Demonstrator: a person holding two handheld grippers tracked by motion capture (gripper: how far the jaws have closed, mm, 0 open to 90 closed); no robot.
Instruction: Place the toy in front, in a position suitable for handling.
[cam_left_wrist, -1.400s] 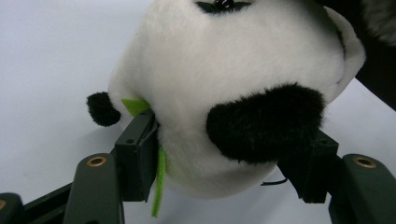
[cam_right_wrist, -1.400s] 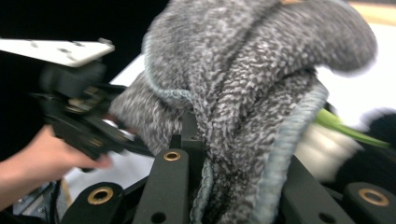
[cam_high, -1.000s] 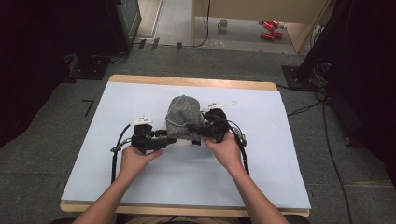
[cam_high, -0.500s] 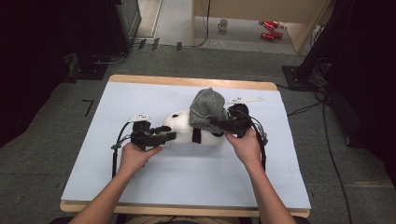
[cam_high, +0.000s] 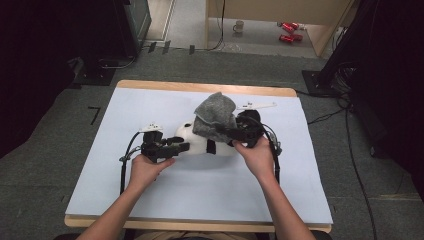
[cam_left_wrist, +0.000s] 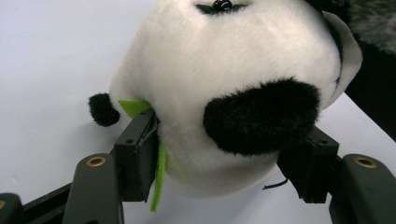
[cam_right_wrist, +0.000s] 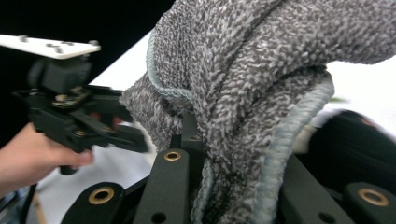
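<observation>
Two softies: fluffy panda (cam_left_wrist: 224, 93), nubby grey cloth (cam_right_wrist: 261, 79)

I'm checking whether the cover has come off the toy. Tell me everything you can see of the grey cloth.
The grey cloth looks like a knobbly, towel-like knit with a pale blue-grey bound hem. It is bunched and folded, lifted off the table, draped partly over the far end of the panda plush. The right gripper is shut on a fold at its hem, jaws buried in fabric. The left gripper grips the plush, not the cloth.

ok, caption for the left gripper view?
Left claw clamps a plush panda on the white table, green tag beside one jaw.
</observation>
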